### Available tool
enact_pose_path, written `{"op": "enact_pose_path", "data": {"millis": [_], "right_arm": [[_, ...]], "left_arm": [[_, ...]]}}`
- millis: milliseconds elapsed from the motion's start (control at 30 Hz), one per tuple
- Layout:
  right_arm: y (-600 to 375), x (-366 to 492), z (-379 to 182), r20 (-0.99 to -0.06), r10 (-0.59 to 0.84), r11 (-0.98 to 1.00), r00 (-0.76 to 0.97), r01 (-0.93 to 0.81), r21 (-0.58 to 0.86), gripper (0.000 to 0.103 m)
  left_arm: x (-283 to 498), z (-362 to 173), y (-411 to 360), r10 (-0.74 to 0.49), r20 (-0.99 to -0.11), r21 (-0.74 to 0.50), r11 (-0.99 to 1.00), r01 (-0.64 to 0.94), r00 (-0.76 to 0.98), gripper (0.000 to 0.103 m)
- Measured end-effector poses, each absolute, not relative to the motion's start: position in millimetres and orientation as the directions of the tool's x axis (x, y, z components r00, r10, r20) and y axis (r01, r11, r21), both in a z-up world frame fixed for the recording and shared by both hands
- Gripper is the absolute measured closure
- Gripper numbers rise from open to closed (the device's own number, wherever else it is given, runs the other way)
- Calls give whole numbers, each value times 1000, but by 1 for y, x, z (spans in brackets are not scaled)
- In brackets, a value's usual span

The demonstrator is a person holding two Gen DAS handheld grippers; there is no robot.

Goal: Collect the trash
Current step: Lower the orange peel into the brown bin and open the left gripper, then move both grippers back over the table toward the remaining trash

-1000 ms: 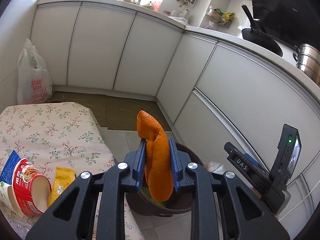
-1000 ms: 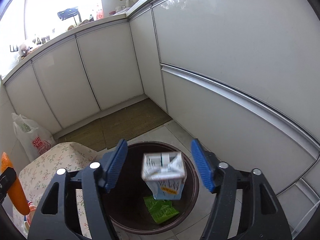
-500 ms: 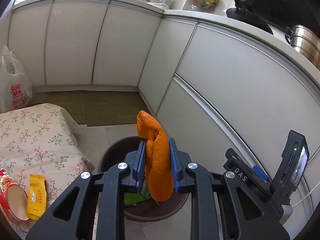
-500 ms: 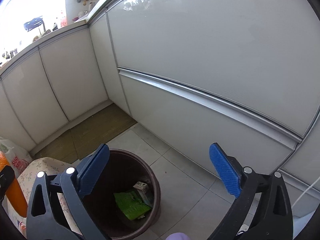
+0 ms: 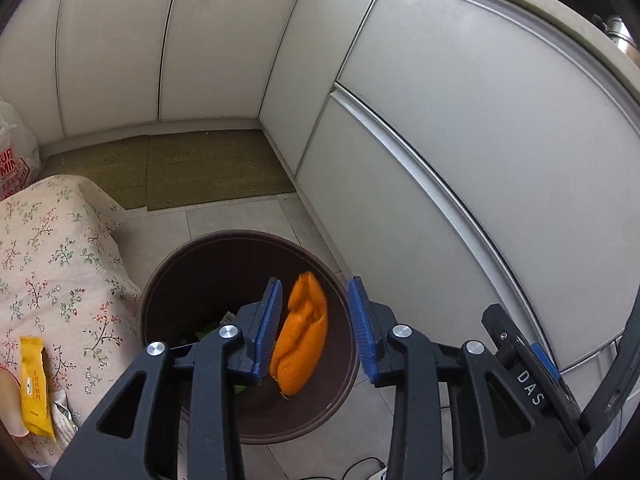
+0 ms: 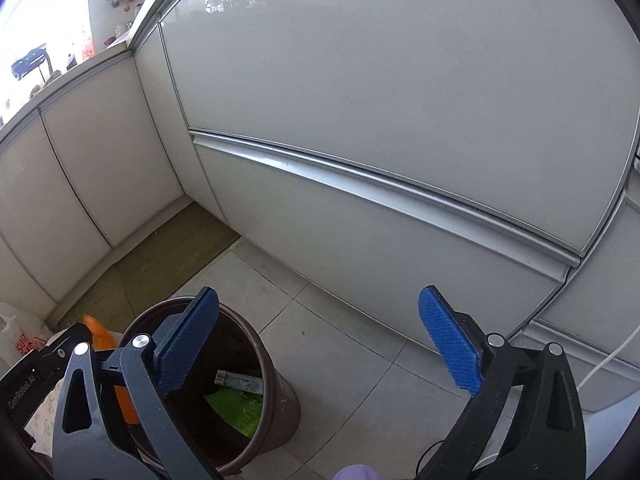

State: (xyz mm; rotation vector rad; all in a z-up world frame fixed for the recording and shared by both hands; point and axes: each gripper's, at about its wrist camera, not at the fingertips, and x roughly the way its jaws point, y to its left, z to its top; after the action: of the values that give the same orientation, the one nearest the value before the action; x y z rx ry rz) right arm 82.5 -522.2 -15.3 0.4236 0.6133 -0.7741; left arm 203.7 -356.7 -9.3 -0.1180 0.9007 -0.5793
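Observation:
My left gripper point(image 5: 316, 328) is open over the brown trash bin point(image 5: 168, 276). The orange peel point(image 5: 300, 344) hangs loose between its blue pads, touching the left pad point(image 5: 266, 328) and clear of the right one. The peel also shows at the left of the right wrist view point(image 6: 98, 334). My right gripper point(image 6: 320, 340) is open wide and empty, above the floor just right of the bin point(image 6: 280, 404). Inside the bin lie a green wrapper point(image 6: 236, 410) and a small carton point(image 6: 240, 380).
White cabinet fronts point(image 5: 460, 140) run close along the right and far side. A floral-cloth table point(image 5: 48, 264) at the left holds a yellow packet point(image 5: 34, 384). A white plastic bag point(image 5: 12, 160) stands on the floor beyond it, and a green mat point(image 5: 208, 168) lies by the cabinets.
My left gripper moved over the bin, tilted down and opened, letting go of the orange peel. My right gripper dropped the carton into the bin, opened wider and swung right.

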Motion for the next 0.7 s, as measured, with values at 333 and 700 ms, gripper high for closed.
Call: {"op": "enact_pose_path", "data": {"millis": [333, 700], "right_arm": [[-511, 89, -13, -649, -515, 669, 560, 736, 104, 7], [-477, 102, -13, -656, -481, 737, 582, 674, 57, 7]], "left_arm": [[209, -25, -348, -454, -752, -289, 879, 379, 478, 47], [210, -41, -305, -325, -801, -196, 936, 292, 502, 32]]}}
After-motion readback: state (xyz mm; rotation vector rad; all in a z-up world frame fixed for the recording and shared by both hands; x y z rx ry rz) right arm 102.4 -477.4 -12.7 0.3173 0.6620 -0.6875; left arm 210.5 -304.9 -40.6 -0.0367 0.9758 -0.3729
